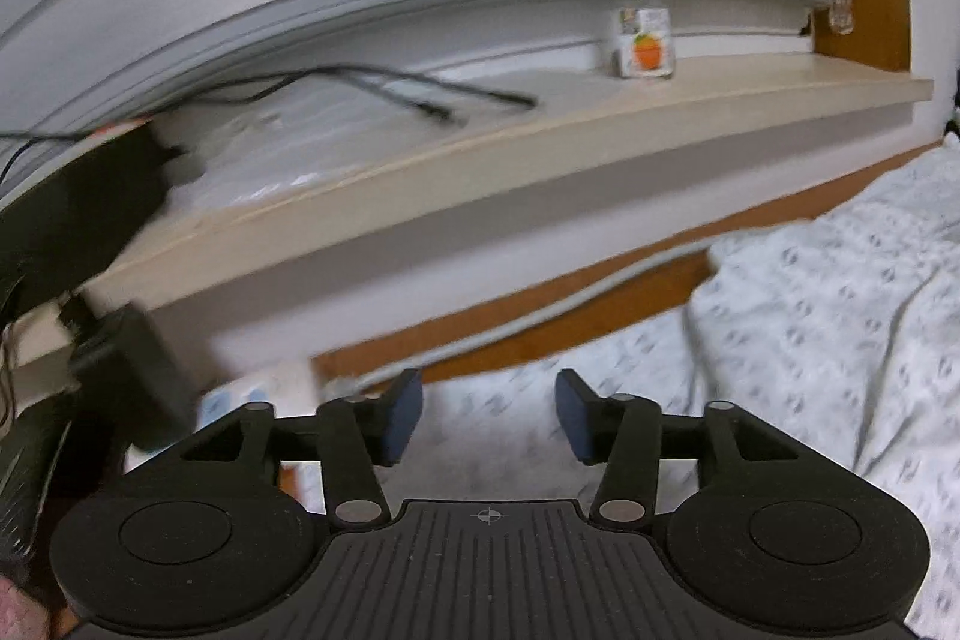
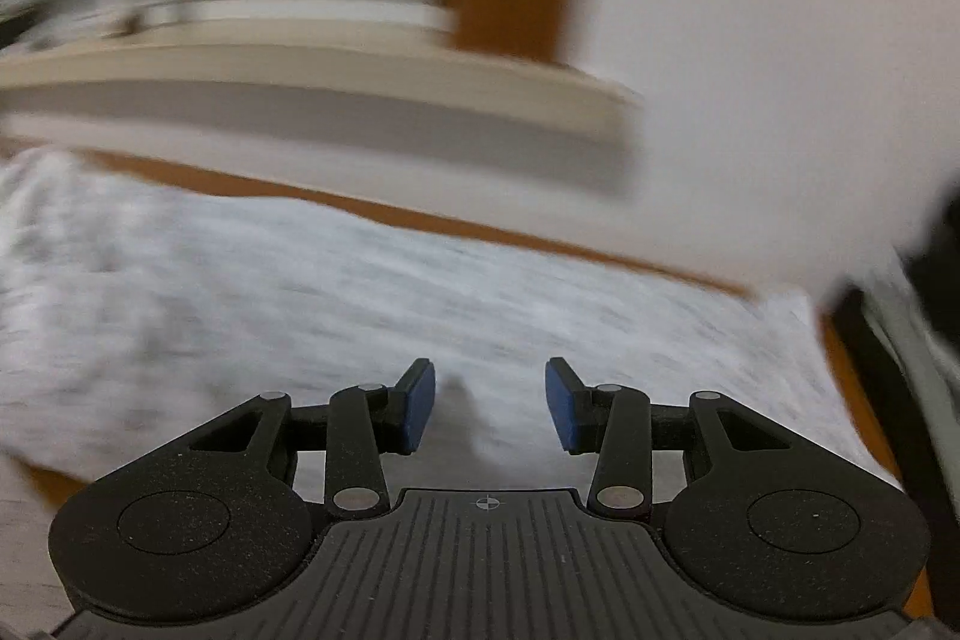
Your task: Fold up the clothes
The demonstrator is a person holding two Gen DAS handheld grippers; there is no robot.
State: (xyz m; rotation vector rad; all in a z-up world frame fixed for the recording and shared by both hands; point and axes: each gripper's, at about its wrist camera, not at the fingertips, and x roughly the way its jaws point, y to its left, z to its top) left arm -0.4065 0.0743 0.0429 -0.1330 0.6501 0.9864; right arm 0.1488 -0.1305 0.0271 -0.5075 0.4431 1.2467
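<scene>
A white garment with a small grey print (image 1: 828,316) lies spread on the wooden table, filling the right and lower part of the left wrist view. My left gripper (image 1: 489,415) hovers over its near edge, jaws open, nothing between the blue pads (image 1: 403,418). The right wrist view is heavily blurred; the same pale cloth (image 2: 360,292) stretches across its middle. My right gripper (image 2: 489,406) stands open above the cloth, and its blue pads (image 2: 420,406) hold nothing.
A beige window sill (image 1: 540,142) runs along the back above the table, with a clear bottle bearing an orange label (image 1: 642,22) and a black cable (image 1: 384,85) on it. Dark objects (image 1: 78,214) crowd the left side. A dark object (image 2: 936,280) sits at the right edge.
</scene>
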